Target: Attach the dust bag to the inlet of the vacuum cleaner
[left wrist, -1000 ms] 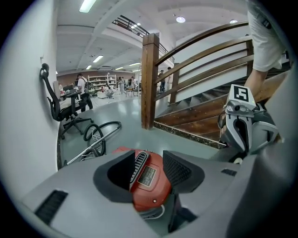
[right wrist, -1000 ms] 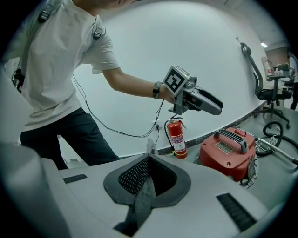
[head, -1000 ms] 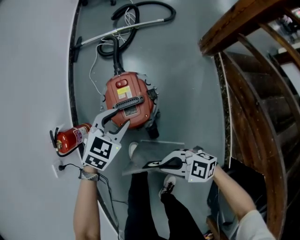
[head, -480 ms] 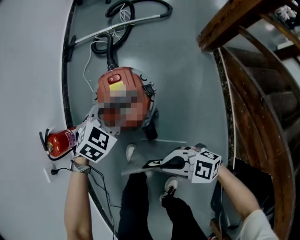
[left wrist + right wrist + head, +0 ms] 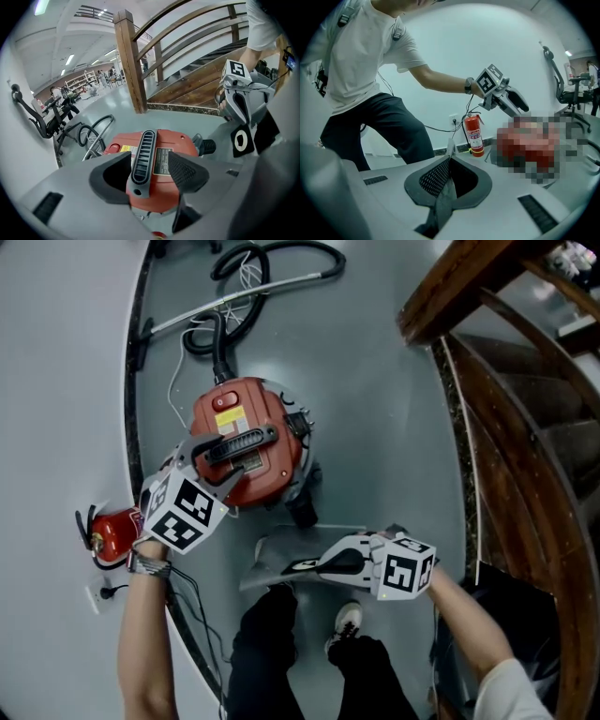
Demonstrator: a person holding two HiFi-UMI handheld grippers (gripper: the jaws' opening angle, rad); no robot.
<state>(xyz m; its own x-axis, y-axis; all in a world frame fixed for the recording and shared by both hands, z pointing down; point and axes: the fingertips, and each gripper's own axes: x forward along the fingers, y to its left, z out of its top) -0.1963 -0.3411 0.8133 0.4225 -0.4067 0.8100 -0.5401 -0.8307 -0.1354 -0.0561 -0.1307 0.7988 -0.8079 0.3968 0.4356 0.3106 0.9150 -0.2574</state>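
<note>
vacuum (image 5: 246,442): red body, black ribbed handle, yellow label
bag (image 5: 314,540): grey (its collar (image 5: 240,140) black round a white ring)
hose (image 5: 222,357): black
extinguisher (image 5: 111,531): red, black top
cubes (image 5: 183,514): white with black square markers
floor (image 5: 375,409): pale blue-grey
stairs (image 5: 525,456): dark brown wood
trousers (image 5: 267,652): black

A red fire extinguisher (image 5: 474,134) stands upright against the white wall (image 5: 487,51)

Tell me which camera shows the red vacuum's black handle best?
The left gripper view: the black ribbed handle sits centred between the left tool's jaws, which have just been opening. The head view shows it small, from above. The right gripper view blurs out the red vacuum cleaner, so no handle shows.
</note>
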